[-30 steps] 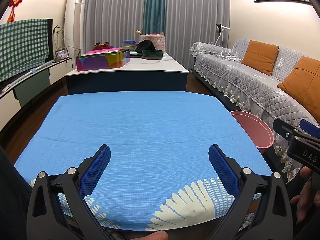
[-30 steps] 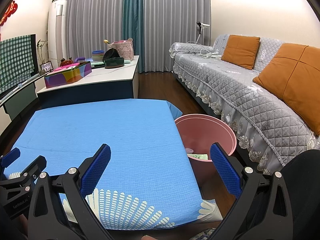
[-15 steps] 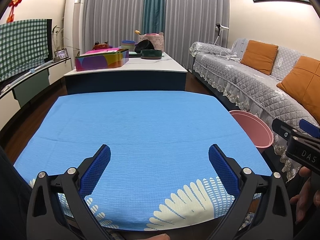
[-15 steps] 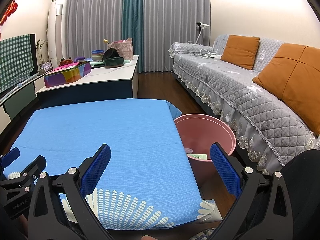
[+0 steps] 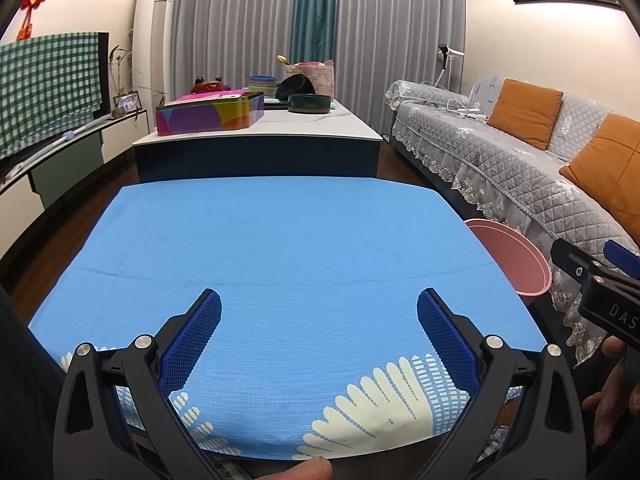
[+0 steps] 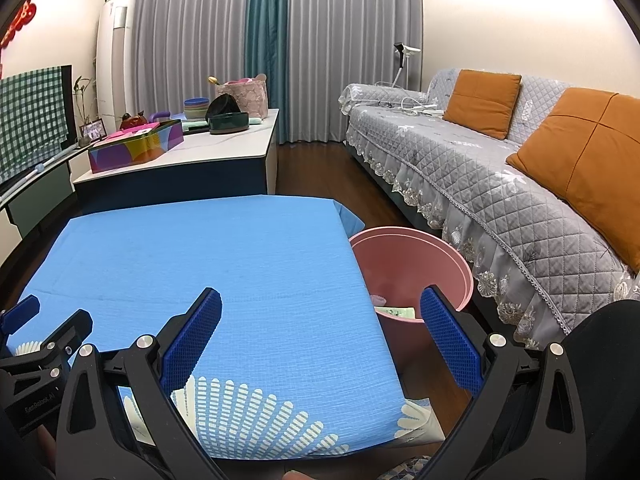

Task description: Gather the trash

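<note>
A pink bin (image 6: 416, 268) stands on the floor at the right edge of the table with the blue cloth (image 6: 208, 264); it also shows in the left wrist view (image 5: 512, 260). Inside it lie a green-printed paper (image 6: 396, 313) and a small pink scrap (image 6: 378, 300). My left gripper (image 5: 319, 336) is open and empty above the near edge of the blue cloth (image 5: 280, 248). My right gripper (image 6: 320, 338) is open and empty above the table's near right corner, beside the bin. No trash shows on the cloth.
A grey quilted sofa (image 6: 500, 184) with orange cushions (image 6: 588, 168) runs along the right. A white-topped counter (image 5: 256, 136) behind the table holds a colourful box (image 5: 208, 114), bowls and a basket. A TV stand (image 5: 48, 160) is at left.
Both grippers stay open and nearly still; the views shift only slightly.
</note>
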